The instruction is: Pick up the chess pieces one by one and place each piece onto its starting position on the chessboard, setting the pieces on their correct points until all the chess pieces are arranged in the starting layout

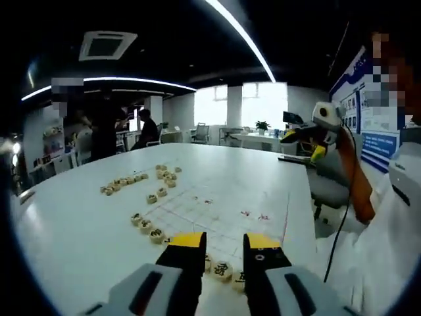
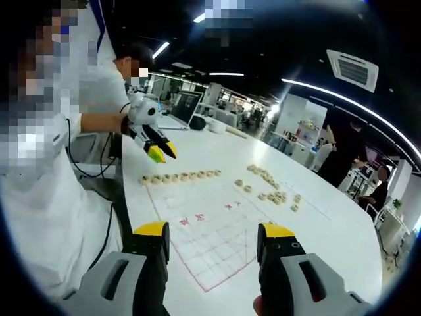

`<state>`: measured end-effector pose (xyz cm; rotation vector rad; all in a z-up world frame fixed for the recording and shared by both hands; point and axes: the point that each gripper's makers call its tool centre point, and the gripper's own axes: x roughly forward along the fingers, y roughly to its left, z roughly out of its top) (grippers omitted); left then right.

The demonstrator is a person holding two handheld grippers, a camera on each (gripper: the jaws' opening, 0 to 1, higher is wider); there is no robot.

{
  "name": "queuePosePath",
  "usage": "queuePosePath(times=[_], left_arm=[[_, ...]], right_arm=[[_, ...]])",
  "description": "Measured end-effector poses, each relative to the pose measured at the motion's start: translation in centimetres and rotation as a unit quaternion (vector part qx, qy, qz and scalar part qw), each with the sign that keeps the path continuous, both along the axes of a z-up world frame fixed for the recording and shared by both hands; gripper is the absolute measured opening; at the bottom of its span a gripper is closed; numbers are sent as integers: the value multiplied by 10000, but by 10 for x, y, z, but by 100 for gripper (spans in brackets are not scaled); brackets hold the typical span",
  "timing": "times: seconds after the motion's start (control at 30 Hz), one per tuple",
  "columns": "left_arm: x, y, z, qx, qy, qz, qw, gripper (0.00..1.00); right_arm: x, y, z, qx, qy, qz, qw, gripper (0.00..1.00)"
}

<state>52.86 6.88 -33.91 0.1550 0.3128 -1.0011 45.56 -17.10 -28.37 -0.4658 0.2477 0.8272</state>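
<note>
A: Pale wooden discs with dark characters are seen as the chess pieces; a row (image 2: 181,176) is lined up along one edge of the chessboard (image 2: 210,240) in the right gripper view.

B: And the board itself?

A: A thin white sheet printed with a faint red grid, laid flat on the white table (image 2: 329,230). In the left gripper view the chessboard (image 1: 227,214) is seen just past the jaws.

B: Where are the remaining pieces found?

A: A loose cluster (image 2: 273,191) is scattered on the table beside the board, off the grid. In the left gripper view the same kind of scatter (image 1: 141,181) lies on the bare table, a short line of pieces (image 1: 148,228) sits just off the board's corner, and a few pieces (image 1: 222,268) are seen at the board's near edge, between and behind the jaw tips.

B: How are the tongs held?

A: The left gripper (image 1: 220,253) is spread apart with nothing between its yellow-tipped jaws. The right gripper (image 2: 212,236) is likewise parted wide and empty, held over the board. The other gripper (image 2: 152,146) is seen in the right gripper view above the row of pieces, and another (image 1: 314,141) is seen in the left gripper view, raised beyond the table edge.

B: Anything around the table?

A: A person in white (image 2: 46,164) is seated at the table's edge, a black cable (image 2: 92,168) hangs nearby, and people (image 1: 105,128) stand in the office behind.
</note>
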Motion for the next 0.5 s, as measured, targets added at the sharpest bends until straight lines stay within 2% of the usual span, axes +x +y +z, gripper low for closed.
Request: queuePosePath(times=[0.1, 0.23, 0.5], left_arm=[[28, 4, -1, 334, -352, 350, 9982, 32], [51, -4, 3, 169, -194, 494, 9984, 34], [89, -26, 15, 179, -271, 507, 9982, 34]], right_arm=[[1, -2, 0, 8, -1, -29, 10000, 54], [0, -3, 1, 15, -13, -32, 10000, 54], [1, -5, 2, 32, -25, -59, 10000, 54]])
